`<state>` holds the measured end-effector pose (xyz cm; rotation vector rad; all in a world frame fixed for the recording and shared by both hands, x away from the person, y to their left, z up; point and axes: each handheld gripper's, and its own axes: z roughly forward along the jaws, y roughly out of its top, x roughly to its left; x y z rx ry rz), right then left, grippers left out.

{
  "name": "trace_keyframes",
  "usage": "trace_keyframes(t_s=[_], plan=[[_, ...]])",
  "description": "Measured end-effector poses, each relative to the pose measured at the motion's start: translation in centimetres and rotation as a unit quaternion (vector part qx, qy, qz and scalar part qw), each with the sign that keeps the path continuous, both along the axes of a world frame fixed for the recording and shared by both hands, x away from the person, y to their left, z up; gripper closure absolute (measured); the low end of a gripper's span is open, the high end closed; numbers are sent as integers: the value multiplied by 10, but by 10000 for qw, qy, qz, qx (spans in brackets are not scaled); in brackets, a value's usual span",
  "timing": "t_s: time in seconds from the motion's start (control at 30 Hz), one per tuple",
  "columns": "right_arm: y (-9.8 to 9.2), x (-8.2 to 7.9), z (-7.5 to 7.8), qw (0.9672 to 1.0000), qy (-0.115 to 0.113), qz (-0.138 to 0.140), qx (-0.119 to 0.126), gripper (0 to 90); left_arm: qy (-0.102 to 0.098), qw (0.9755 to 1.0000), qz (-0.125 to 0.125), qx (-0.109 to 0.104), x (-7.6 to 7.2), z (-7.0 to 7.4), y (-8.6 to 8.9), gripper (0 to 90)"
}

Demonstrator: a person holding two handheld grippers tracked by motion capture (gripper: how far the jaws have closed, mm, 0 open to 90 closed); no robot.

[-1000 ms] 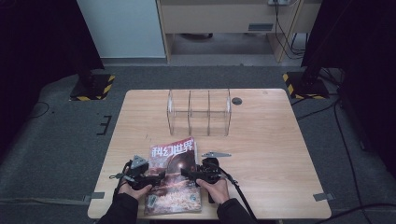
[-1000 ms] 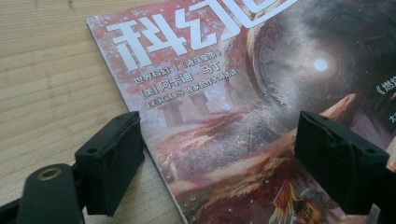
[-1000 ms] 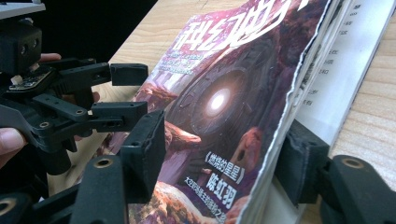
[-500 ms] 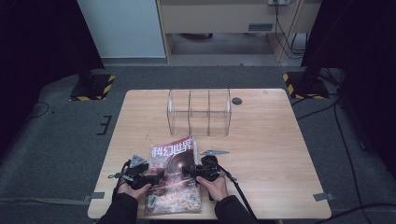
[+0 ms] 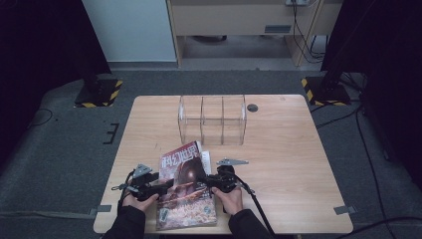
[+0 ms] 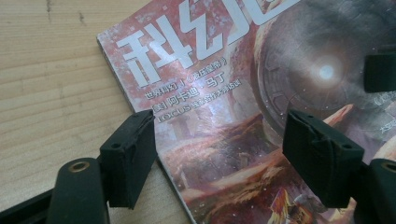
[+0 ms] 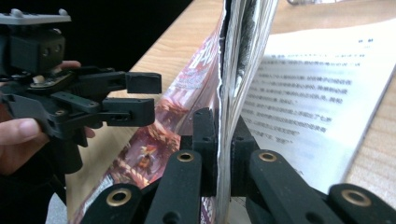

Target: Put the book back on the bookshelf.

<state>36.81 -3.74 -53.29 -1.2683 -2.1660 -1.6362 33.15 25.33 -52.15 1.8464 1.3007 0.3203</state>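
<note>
The left gripper [image 6: 219, 149] hung over the magazine [image 6: 243, 93] with its two black jaws well apart, having just been closing a little; the left-hand jaw sat at the magazine's spine edge, partly over the bare wooden table [image 6: 51, 84], the right-hand jaw above the cover, nothing pressed between them; the cover showed large white characters on red, smaller white print beneath, and a grey disc with a bright centre; a black block [image 6: 380, 72] showed at the right edge.
</note>
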Motion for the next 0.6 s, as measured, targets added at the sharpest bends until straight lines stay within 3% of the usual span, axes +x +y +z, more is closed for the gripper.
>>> trace_keyframes(t_s=[0.33,0.43,0.6], plan=[[-13,-2,12,9984,-334,258,388,871,-104,9996,-118,-230,2,2,2,217],[-16,-3,15,9976,-386,321,467,871,28,9995,-248,-180,2,-1,1,207],[-17,-2,14,9976,-388,364,452,871,88,9987,-468,-204,7,-4,-3,183]])
